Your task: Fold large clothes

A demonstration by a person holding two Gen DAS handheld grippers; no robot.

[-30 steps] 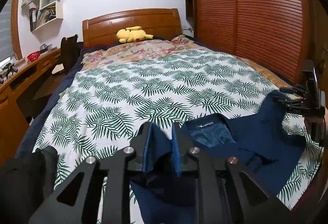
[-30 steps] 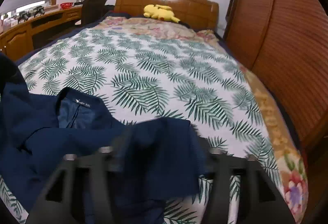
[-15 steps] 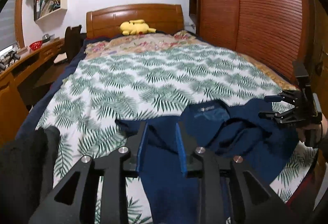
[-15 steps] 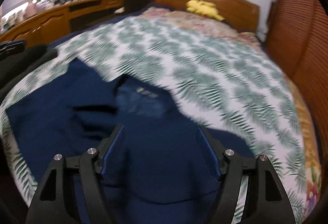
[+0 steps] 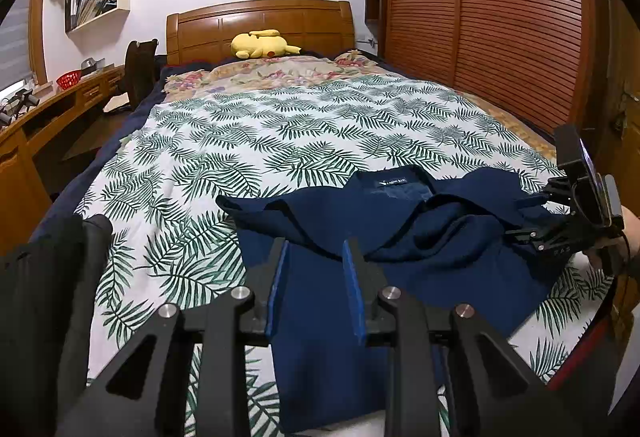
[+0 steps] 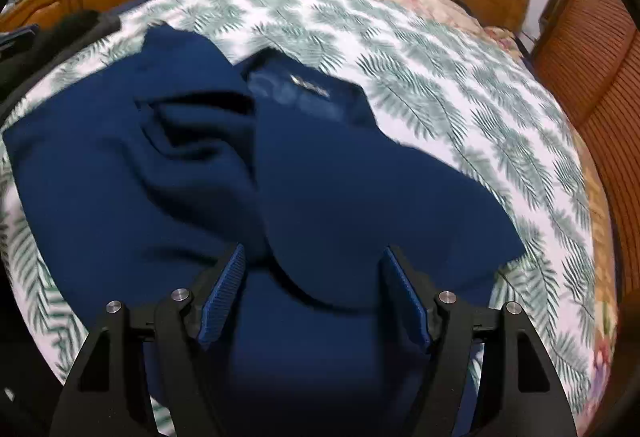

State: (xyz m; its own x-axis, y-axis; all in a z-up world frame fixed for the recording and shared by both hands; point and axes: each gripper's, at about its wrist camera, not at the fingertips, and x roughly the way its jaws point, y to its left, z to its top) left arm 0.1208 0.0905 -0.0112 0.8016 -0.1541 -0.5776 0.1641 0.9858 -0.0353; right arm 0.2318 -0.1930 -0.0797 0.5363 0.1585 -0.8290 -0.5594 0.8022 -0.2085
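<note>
Navy jacket (image 5: pixel 400 237) lies rumpled on the near bed (image 5: pixel 280 125); left gripper (image 5: pixel 316 257) narrowly parted, right gripper (image 6: pixel 312 277) wide, both empty (poised to flatten it).

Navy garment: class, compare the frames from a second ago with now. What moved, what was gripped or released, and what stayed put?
The navy garment, earlier pinched and lifted at two spots, now lies spread on the bed. The left gripper and right gripper have both let go and stand open over the cloth. The right one now looks more steeply down. The yellow plush and black garment stayed put.
</note>
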